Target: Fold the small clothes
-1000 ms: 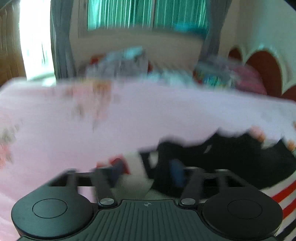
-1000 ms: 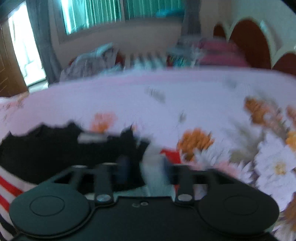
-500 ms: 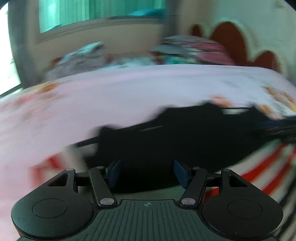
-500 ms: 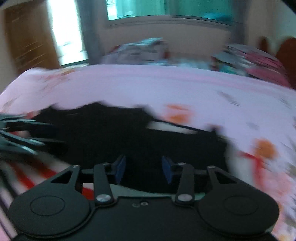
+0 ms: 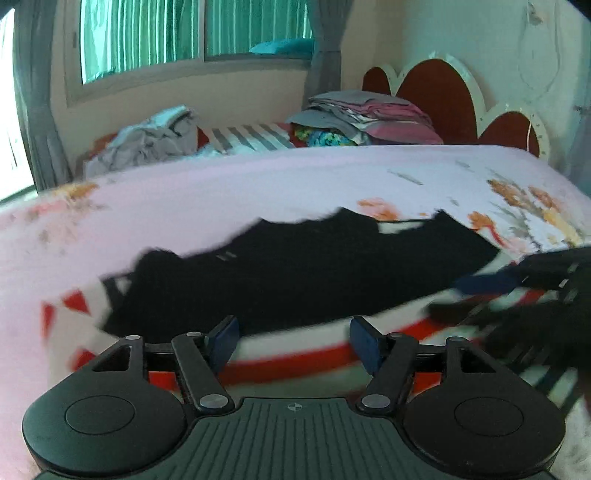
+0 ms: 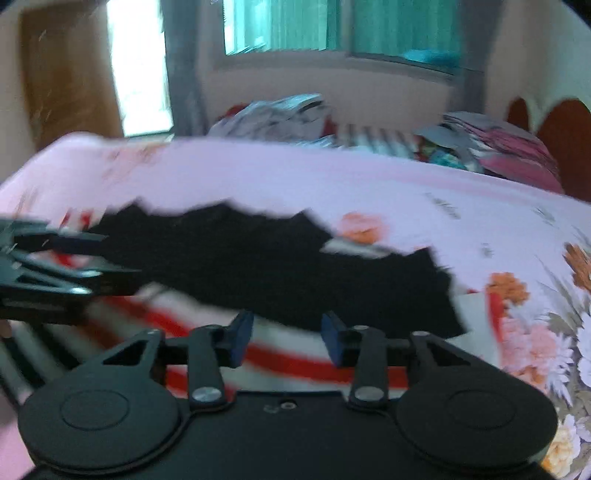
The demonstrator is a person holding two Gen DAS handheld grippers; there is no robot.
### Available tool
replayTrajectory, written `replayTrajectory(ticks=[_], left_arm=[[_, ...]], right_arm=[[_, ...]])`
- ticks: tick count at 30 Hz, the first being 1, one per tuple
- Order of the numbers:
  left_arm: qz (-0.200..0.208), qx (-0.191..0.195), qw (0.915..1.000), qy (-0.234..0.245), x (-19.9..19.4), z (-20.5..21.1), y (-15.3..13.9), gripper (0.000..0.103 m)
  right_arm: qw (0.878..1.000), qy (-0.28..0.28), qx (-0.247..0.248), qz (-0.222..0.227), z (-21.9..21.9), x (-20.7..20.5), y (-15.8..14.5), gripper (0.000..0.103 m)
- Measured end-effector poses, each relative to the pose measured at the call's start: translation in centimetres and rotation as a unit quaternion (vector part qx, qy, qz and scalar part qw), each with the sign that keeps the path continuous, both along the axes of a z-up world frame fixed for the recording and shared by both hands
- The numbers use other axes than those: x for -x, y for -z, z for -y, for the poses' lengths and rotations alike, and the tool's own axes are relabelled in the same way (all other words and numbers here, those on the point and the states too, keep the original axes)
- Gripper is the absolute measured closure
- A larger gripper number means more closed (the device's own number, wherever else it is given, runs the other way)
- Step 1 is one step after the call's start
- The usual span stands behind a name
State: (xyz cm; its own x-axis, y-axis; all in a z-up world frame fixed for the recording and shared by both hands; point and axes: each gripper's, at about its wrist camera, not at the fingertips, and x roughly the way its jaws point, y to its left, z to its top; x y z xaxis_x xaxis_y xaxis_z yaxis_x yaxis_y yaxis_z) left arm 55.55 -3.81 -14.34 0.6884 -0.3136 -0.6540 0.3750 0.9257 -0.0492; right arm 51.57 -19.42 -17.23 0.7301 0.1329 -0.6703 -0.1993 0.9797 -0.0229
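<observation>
A: Shirt (image 5: 303,273), small, black on top with red and white stripes below, lies spread on the pink flowered bedsheet (image 5: 221,192), right in front of both grippers.

B: And the left gripper (image 5: 293,341)?

A: It hovers over the striped lower part of the shirt. Its jaws stand fairly wide and are opening; nothing is gripped between the blue pads (image 5: 223,338), only the stripes show in the gap beneath.

B: The right gripper (image 6: 287,334)?

A: Same story, over the stripes at the edge of the black part. Its jaws stand narrower than the left ones but are opening too, with no cloth pinched between them. In the left wrist view it shows at the right edge, blurred, above the shirt's right side.

B: What is behind?

A: At the far side of the bed, a crumpled heap of grey and white clothes (image 5: 147,140), a striped piece (image 5: 251,138) beside it, and a stack of folded laundry (image 5: 365,118) next to the red headboard (image 5: 439,96). A window (image 5: 192,33) with green blinds sits above, grey curtains (image 5: 33,103) at its sides.
</observation>
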Motion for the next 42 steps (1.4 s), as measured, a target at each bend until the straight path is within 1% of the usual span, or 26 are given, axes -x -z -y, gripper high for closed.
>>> replayTrajectory(ticks=[1, 4, 6, 7, 9, 11, 12, 13, 15, 16, 17, 18, 20, 22, 23, 25, 26, 27, 30, 32, 34, 36, 37, 38, 40, 42], left_arm=[[-0.006, 0.004, 1.0, -0.001, 0.2, 0.3, 0.3, 0.037], [-0.019, -0.013, 0.9997, -0.002, 0.3, 0.8, 1.6, 0.037], [-0.02, -0.004, 0.9998, -0.008, 0.8, -0.3, 1.4, 0.037], [-0.016, -0.011, 0.9997, -0.016, 1.0, -1.1, 1.3, 0.037], [-0.01, -0.031, 0.9988, -0.036, 1.5, -3.2, 1.4, 0.037], [-0.007, -0.041, 0.9972, -0.063, 2.4, -6.4, 1.7, 0.037], [-0.009, -0.026, 0.9972, -0.07, 2.7, -7.8, 1.7, 0.037], [-0.016, -0.008, 0.9968, -0.078, 3.0, -9.0, 1.6, 0.037], [-0.015, 0.001, 0.995, -0.099, 3.6, -9.5, 1.0, 0.037], [-0.01, 0.009, 0.9944, -0.105, 4.0, -9.4, 0.6, 0.037], [-0.006, 0.022, 0.9949, -0.098, 4.6, -8.9, 0.2, 0.037], [-0.002, 0.027, 0.9956, -0.09, 5.2, -8.1, 0.0, 0.037], [0.007, 0.019, 0.9974, -0.069, 6.6, -5.8, -0.3, 0.037], [0.002, 0.016, 0.9989, -0.045, 7.8, -3.8, -0.1, 0.037], [-0.003, 0.01, 0.9994, -0.033, 8.2, -2.8, 0.0, 0.037], [-0.014, -0.026, 0.9995, -0.014, 9.0, -0.9, 0.9, 0.037], [-0.021, -0.044, 0.9987, -0.013, 9.1, -0.4, 1.4, 0.037], [-0.023, -0.055, 0.9981, -0.017, 9.3, -0.2, 1.9, 0.037], [-0.028, -0.037, 0.9984, -0.032, 10.2, -1.4, 1.7, 0.037], [-0.018, -0.039, 0.9978, -0.05, 10.4, -3.0, 1.3, 0.037], [-0.013, -0.042, 0.9962, -0.074, 10.6, -5.2, 1.2, 0.037], [-0.017, -0.048, 0.9941, -0.096, 10.9, -7.6, 1.4, 0.037], [-0.02, -0.045, 0.9938, -0.099, 11.1, -8.6, 1.6, 0.037], [-0.022, -0.04, 0.9939, -0.101, 11.6, -9.5, 1.8, 0.037], [-0.021, -0.041, 0.9932, -0.107, 12.5, -10.6, 2.4, 0.037], [-0.022, -0.024, 0.9929, -0.114, 13.1, -11.4, 2.6, 0.037]], right_arm=[[1.0, -0.004, 0.002, 0.0, -0.4, 0.2, 0.1, 0.064], [1.0, -0.013, 0.019, -0.019, -1.0, 0.6, 0.8, 0.064], [0.999, -0.01, 0.022, -0.021, -0.2, 0.9, 0.7, 0.064], [0.999, 0.002, 0.023, -0.022, 0.5, 1.1, 0.5, 0.064], [0.998, 0.052, 0.035, -0.02, 2.7, 2.4, 0.1, 0.064], [0.994, 0.103, 0.03, -0.027, 6.2, 3.3, 0.3, 0.063], [0.992, 0.117, 0.033, -0.031, 7.5, 3.9, 0.5, 0.065], [0.992, 0.119, 0.032, -0.032, 8.3, 4.4, 0.5, 0.065], [0.992, 0.123, 0.023, -0.025, 8.4, 5.4, -0.2, 0.066], [0.992, 0.125, 0.023, -0.012, 7.8, 6.0, -0.9, 0.063], [0.993, 0.118, 0.017, 0.0, 7.3, 6.6, -1.4, 0.063], [0.994, 0.106, 0.009, 0.007, 6.3, 6.8, -1.9, 0.063], [0.997, 0.077, 0.004, 0.008, 3.8, 7.3, -2.3, 0.063], [0.999, 0.04, -0.011, -0.006, 1.3, 7.7, -2.1, 0.063], [1.0, 0.023, -0.007, -0.013, 0.2, 7.8, -1.8, 0.063], [0.999, -0.002, 0.014, -0.031, -2.1, 8.0, -0.8, 0.062], [0.999, -0.006, 0.025, -0.047, -2.7, 8.1, -0.1, 0.062], [0.998, -0.006, 0.033, -0.058, -3.1, 8.3, 0.6, 0.062], [0.997, -0.012, 0.045, -0.056, -2.9, 9.3, 0.7, 0.062], [0.997, -0.013, 0.047, -0.056, -2.1, 9.7, 0.5, 0.063], [0.997, 0.013, 0.058, -0.054, -0.1, 9.8, 0.0, 0.063], [0.996, 0.037, 0.061, -0.058, 2.5, 10.0, -0.2, 0.063], [0.995, 0.05, 0.063, -0.062, 3.8, 10.3, -0.1, 0.063], [0.994, 0.06, 0.058, -0.073, 5.4, 10.7, 0.1, 0.064], [0.994, 0.071, 0.025, -0.083, 7.7, 11.8, 0.3, 0.065], [0.994, 0.076, 0.009, -0.082, 9.1, 12.8, 0.4, 0.065]])
